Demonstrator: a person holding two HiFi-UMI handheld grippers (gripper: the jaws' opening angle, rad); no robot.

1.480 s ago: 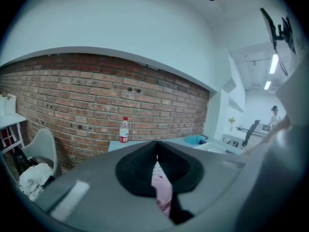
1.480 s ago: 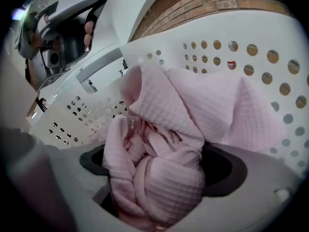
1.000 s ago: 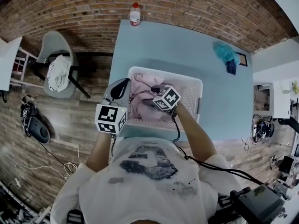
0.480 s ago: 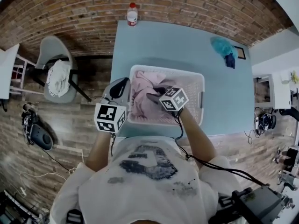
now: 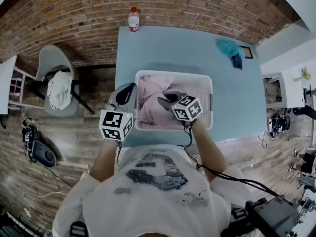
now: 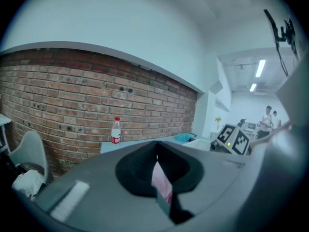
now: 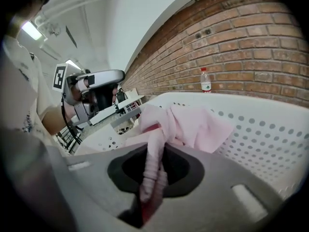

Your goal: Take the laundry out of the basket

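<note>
A white perforated laundry basket (image 5: 173, 73) stands on the light blue table (image 5: 173, 43) with pink laundry (image 5: 150, 95) inside. My right gripper (image 5: 165, 101) reaches into it from the near side. Its jaws have just been closing and now pinch a bunched fold of the pink garment (image 7: 193, 124), which runs between them in the right gripper view (image 7: 155, 153). My left gripper (image 5: 126, 90) hovers just outside the basket's left wall. Its tips (image 6: 155, 146) meet, and only a pink sliver shows through the slit behind them.
A plastic bottle (image 5: 133, 19) with a red cap stands at the table's far edge by the brick wall. A teal cloth (image 5: 228, 47) lies at the far right corner. A grey chair (image 5: 59, 83) with white cloth stands to the left of the table.
My right gripper has closed on the pink garment and lifted, drawing back toward me and to the right. My left gripper has stayed where it was.
</note>
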